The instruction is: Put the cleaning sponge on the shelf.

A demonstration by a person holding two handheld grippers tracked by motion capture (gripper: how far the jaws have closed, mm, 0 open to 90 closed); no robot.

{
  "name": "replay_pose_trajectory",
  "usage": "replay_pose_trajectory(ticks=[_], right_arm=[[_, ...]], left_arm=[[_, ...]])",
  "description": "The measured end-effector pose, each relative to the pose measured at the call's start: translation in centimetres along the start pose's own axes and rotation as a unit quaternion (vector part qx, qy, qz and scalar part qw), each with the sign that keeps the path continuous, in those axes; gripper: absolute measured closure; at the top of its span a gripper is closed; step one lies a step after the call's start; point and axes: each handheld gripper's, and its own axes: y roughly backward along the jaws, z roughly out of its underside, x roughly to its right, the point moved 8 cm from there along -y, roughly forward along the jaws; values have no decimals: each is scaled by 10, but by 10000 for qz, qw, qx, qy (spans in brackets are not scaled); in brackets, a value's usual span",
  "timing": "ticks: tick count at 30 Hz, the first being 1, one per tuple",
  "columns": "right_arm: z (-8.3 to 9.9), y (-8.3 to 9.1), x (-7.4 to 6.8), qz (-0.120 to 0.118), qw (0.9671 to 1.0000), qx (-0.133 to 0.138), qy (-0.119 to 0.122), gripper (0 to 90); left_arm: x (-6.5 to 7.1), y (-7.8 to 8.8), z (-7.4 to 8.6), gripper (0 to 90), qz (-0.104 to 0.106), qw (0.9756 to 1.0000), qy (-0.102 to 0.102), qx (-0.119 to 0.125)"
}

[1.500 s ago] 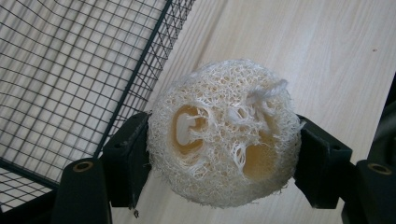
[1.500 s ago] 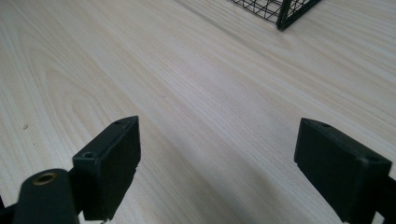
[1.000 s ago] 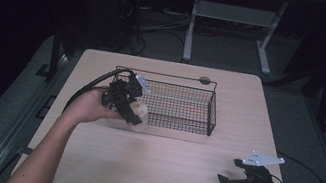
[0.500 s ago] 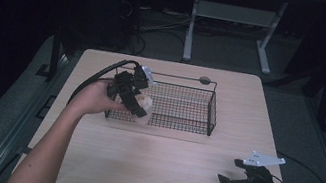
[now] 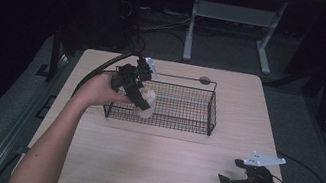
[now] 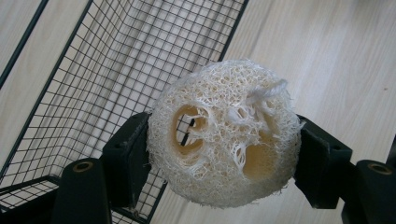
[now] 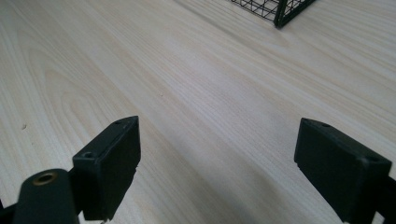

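Observation:
A cream loofah sponge with large holes is clamped between the jaws of my left gripper. In the high view the left gripper holds the loofah sponge over the near left corner of a black wire basket. In the left gripper view the wire basket lies below and behind the sponge. My right gripper rests low near the table's front right, open, with bare wood between its jaws.
A light wooden table carries the basket at its middle back. A small dark round object lies behind the basket. Cables trail from both grippers. A corner of the basket shows far off in the right gripper view.
My left gripper has carried the loofah sponge rightward and slightly toward the front, over the basket's near left corner. The right gripper has stayed where it was.

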Motion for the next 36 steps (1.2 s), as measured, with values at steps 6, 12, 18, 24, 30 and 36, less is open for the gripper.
replay_pose_trajectory(ticks=[6, 12, 18, 24, 30, 36], right_arm=[[1, 1, 2, 10, 10000, 10, -27, 142], [1, 0, 1, 0, 10000, 3, -27, 142], [1, 0, 1, -10, 10000, 15, -20, 142], [1, 1, 2, -14, 10000, 24, -12, 142], [1, 0, 1, -19, 10000, 3, -24, 142], [1, 0, 1, -35, 10000, 0, -25, 142]], left_arm=[[-7, -3, -5, 283, 35, 10000, 37, -10], [-11, -7, -12, 284, 37, 10000, 57, 33], [-17, -12, -13, 282, 62, 9999, 135, 58], [-24, -21, -12, 283, 45, 9997, 244, 10], [-32, -28, -12, 283, 0, 9994, 349, -17], [-40, -34, -13, 283, -40, 9988, 486, 9]])
